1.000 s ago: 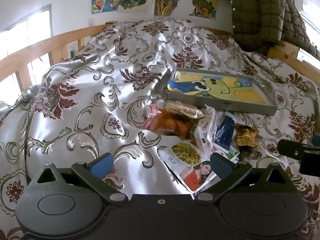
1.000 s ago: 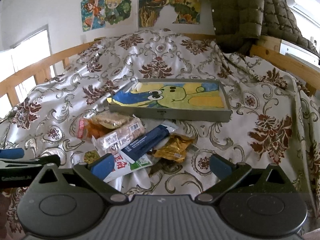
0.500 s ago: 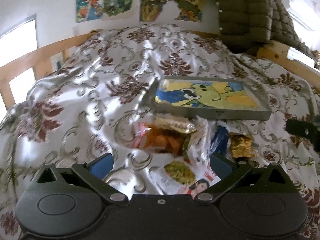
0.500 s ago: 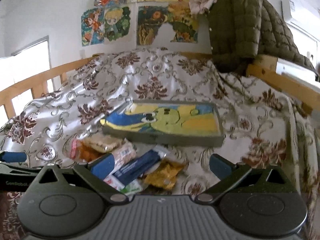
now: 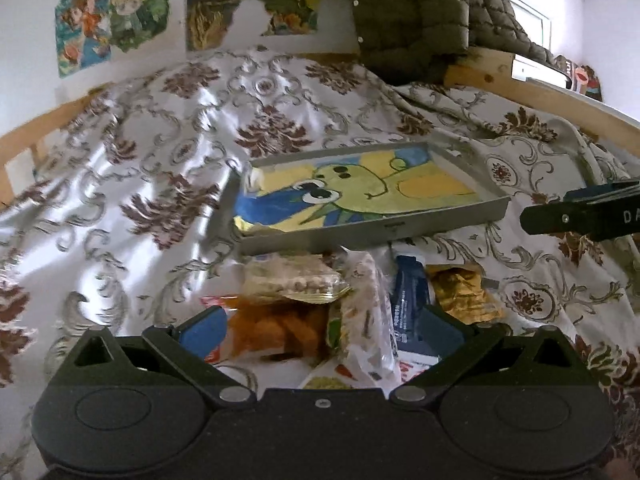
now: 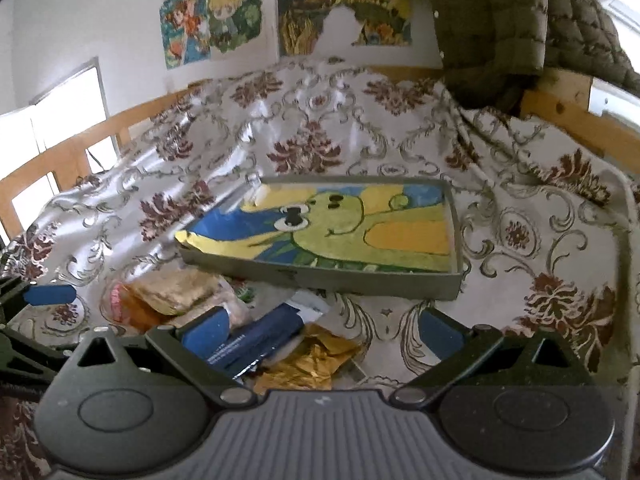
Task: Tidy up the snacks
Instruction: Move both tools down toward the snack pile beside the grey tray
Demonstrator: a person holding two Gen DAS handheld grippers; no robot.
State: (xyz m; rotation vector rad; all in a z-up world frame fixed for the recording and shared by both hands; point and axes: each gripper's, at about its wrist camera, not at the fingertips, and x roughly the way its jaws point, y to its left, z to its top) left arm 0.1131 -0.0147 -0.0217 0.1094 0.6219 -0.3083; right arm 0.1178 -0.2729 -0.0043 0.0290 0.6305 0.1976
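- Left gripper (image 5: 320, 330): nearest the lens in the left wrist view; its blue-padded fingers (image 5: 202, 326) are spread wide, holding nothing, and hover above the snack pile.
- Right gripper (image 6: 320, 330): fingers likewise spread and holding nothing; its black tip also enters the left wrist view at 3 o'clock.
- Orange snack bag (image 5: 276, 334): lies between the left gripper's fingers, at 6 o'clock of the tray.
- Gold-edged nut packet (image 5: 290, 282): rests on top of the orange bag, toward the tray.
- Clear patterned packet (image 5: 366, 312): stands tilted, just beside the orange bag at its 3 o'clock.
- Dark blue packet (image 6: 260, 338): lies slantwise between the right gripper's fingers, touching the crumpled gold wrapper (image 6: 308, 362) at its 4 o'clock.
- Grey tray (image 6: 320, 276): shallow and rectangular, lined with a painted green cartoon face on yellow and blue; it holds no snacks and sits at 12 o'clock of the pile, just beyond it.
- Floral satin bedspread (image 5: 140, 184): silvery with maroon motifs; it bears the tray and the snacks.
- Wooden bed rail (image 6: 60, 160): borders the bedspread at 9 o'clock.
- Olive quilted jacket (image 6: 492, 24): hangs at 1 o'clock, beside cartoon posters (image 6: 212, 24) on the white wall.
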